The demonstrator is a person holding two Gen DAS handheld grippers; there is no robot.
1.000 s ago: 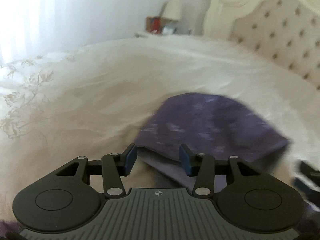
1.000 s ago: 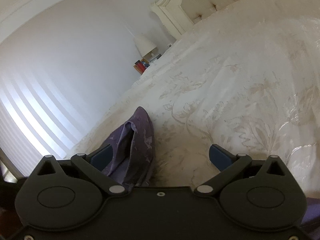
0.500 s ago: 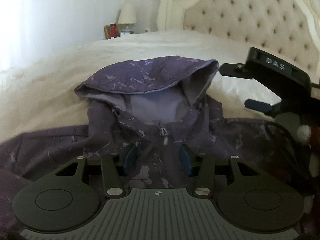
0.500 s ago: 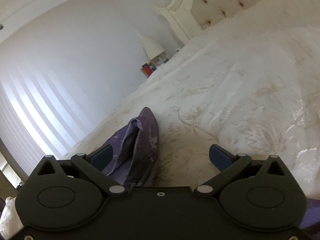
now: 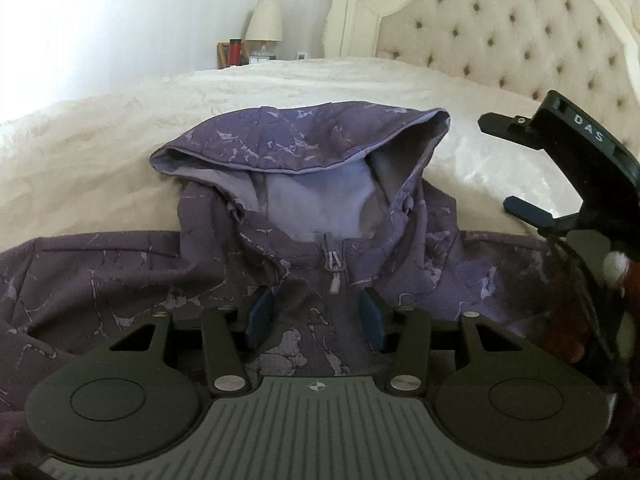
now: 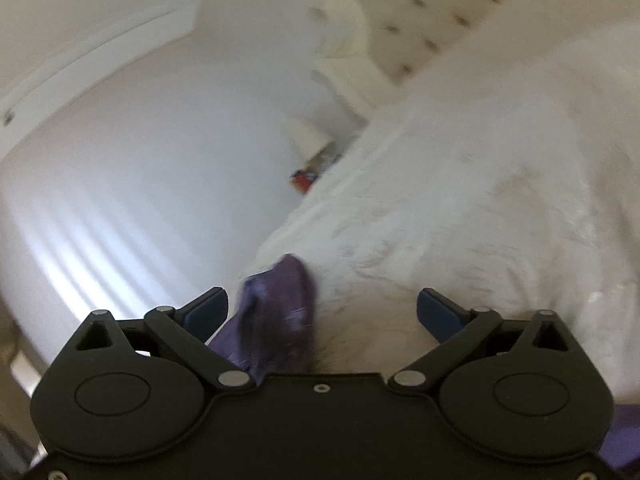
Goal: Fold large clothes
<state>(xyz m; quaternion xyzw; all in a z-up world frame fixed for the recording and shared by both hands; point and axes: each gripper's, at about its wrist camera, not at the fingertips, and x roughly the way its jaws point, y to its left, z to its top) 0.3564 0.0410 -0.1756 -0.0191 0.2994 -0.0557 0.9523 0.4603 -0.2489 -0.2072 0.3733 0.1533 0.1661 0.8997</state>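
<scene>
Hoodie (image 5: 224, 280) flat on bed (image 5: 100, 152), hood toward headboard. Left tool (image 5: 316, 316) released, straddling zipper; right tool (image 6: 322, 312) released beside hood. Pinch each shoulder seam cleanly before folding.

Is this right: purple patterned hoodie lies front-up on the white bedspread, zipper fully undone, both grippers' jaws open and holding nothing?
Not quite. The purple patterned hoodie lies front-up on the white bedspread, but its zipper is closed up to the collar; the zipper pull sits at the neck, as the left wrist view shows. The left gripper and right gripper do have open jaws holding nothing.
</scene>
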